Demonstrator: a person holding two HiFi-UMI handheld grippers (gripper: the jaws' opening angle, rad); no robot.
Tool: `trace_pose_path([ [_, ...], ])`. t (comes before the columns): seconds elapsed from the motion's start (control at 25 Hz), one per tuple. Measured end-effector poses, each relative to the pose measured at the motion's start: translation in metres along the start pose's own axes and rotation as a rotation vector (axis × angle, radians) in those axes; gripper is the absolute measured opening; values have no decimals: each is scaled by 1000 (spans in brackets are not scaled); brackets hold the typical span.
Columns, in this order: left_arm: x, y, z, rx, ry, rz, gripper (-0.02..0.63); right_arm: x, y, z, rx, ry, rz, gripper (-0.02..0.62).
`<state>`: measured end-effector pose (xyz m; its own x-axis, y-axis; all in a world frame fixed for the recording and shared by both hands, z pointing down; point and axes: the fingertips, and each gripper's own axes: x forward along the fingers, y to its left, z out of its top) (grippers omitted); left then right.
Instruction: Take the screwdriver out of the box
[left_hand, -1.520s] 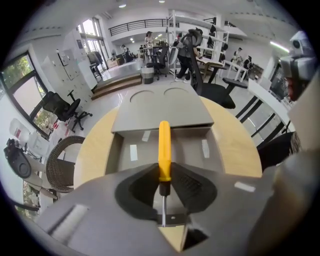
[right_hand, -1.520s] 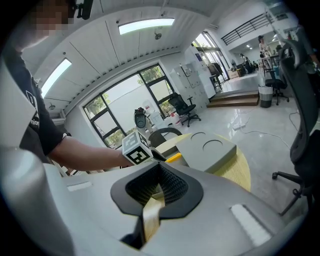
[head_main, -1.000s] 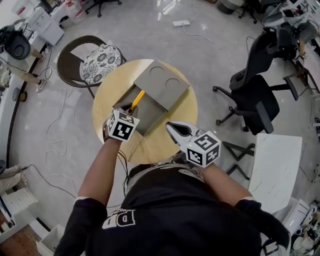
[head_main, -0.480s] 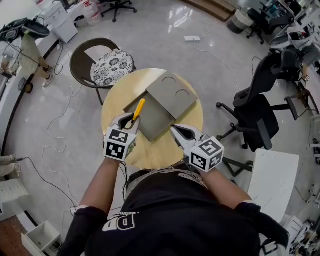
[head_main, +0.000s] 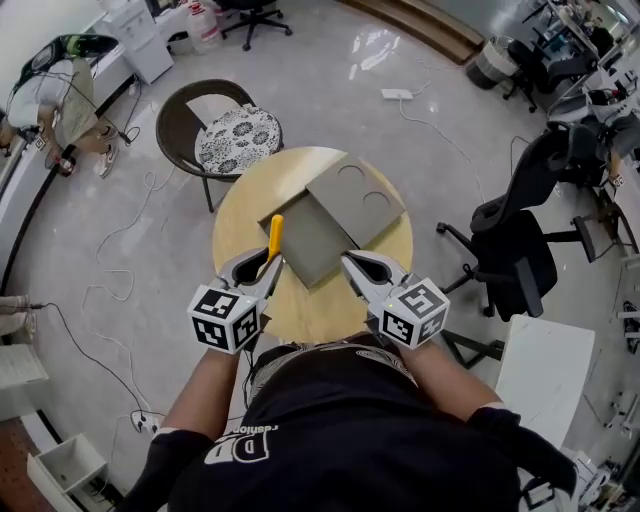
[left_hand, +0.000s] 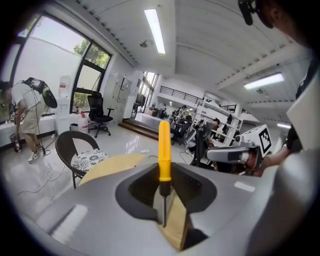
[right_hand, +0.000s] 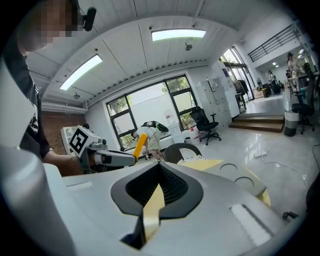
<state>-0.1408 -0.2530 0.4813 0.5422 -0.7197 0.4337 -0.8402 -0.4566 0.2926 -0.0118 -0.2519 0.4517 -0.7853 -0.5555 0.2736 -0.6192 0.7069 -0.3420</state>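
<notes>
left gripper (head_main: 262, 268) clamped on the screwdriver (head_main: 275, 236) shaft, handle pointing straight away, box (head_main: 318, 240) just to its right; right gripper (head_main: 352, 264) closed, empty

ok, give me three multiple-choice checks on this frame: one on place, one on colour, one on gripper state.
1. Where is the screwdriver?
A. lying on the floor
B. in the left gripper
C. on the chair seat

2. What colour is its handle?
A. red
B. yellow
C. blue

3. How is the right gripper?
A. shut, empty
B. shut on a cup
C. wide open

Answers:
1 B: the left gripper view shows the shaft clamped between its jaws.
2 B: the handle is plainly yellow in all three views.
3 A: the right gripper view shows its jaws meeting with nothing between them.
</notes>
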Motion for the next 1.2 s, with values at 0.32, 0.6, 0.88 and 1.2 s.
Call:
trace_pose_path([
  [0.32,-18,-12,-4,-20,-29,-22,138,0,-1,-1,-8,-17,-24,0],
  [0.6,-28,-21,-3,-9,-33,-51,138,5,5,-9,12,-6,-33,0],
  [0.88,-25,-31,-7,32,-14,-80,138,2,8,-10,21,-24,-43,0],
  [1.2,-30,-34,0,47,-26,-87,138,-1,13,-9,23,-24,-45,0],
])
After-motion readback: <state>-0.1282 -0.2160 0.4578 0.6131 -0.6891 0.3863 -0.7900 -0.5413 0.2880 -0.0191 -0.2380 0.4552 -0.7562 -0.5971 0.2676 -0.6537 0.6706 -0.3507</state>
